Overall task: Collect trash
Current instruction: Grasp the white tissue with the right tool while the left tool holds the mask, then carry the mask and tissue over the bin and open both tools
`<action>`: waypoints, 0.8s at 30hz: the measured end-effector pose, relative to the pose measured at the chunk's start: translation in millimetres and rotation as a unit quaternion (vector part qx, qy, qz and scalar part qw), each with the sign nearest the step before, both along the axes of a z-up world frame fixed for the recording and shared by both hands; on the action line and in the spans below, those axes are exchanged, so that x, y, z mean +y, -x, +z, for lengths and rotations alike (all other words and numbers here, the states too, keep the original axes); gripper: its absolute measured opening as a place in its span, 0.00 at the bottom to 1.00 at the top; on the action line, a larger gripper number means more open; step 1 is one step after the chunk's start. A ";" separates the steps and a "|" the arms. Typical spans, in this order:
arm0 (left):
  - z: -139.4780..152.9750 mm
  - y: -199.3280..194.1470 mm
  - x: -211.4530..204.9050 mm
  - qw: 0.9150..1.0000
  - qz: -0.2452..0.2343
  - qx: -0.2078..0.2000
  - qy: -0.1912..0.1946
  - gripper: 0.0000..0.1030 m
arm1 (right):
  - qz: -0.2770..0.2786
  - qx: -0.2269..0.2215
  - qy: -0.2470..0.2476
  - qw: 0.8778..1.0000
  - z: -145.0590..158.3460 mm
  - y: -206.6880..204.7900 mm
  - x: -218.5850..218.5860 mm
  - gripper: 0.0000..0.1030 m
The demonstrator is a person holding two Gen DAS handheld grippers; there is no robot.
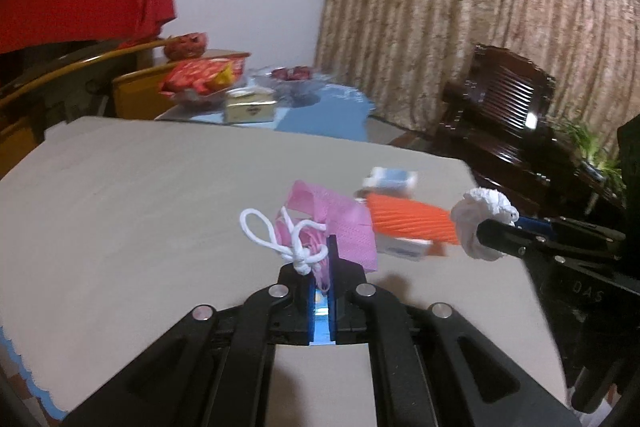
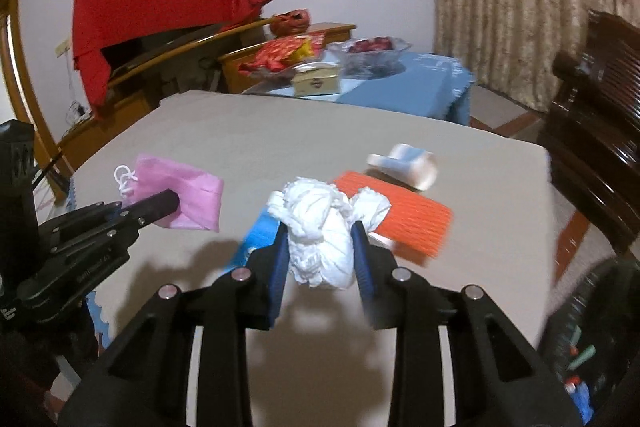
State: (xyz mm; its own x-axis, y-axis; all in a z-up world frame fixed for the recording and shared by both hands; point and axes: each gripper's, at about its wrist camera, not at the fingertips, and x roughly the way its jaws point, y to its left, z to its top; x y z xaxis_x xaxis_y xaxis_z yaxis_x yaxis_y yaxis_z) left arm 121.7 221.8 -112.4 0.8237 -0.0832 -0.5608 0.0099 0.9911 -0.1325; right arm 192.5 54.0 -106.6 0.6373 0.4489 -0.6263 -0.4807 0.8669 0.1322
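My left gripper (image 1: pixel 322 259) is shut on a pink face mask (image 1: pixel 340 223) with white ear loops, held above the grey table (image 1: pixel 140 195); it also shows in the right wrist view (image 2: pixel 184 193). My right gripper (image 2: pixel 320 247) is shut on a crumpled white tissue wad (image 2: pixel 320 227), also held above the table; the wad shows in the left wrist view (image 1: pixel 482 223). On the table lie an orange ribbed sheet (image 2: pixel 400 209), a small white carton (image 2: pixel 404 165) and a blue wrapper (image 2: pixel 262 233), partly hidden behind the right gripper.
A second table with a blue cloth (image 2: pixel 400 87) stands behind, bearing a tissue box (image 2: pixel 316 79), a glass bowl (image 2: pixel 372 53) and red snack packets (image 2: pixel 280 57). A dark wooden chair (image 1: pixel 504 107) stands at right, beyond the table edge. A bin with trash (image 2: pixel 580 367) shows at lower right.
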 end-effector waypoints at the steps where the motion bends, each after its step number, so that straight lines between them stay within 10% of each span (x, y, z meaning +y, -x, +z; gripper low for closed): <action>1: 4.0 1.3 -9.9 1.000 -0.010 -0.002 0.003 0.04 | -0.008 -0.002 0.001 1.000 3.2 6.3 -10.8 0.29; 24: 38.5 21.2 -176.0 0.988 -0.150 -0.024 0.018 0.04 | -0.148 -0.052 -0.004 0.988 42.4 84.6 -180.6 0.29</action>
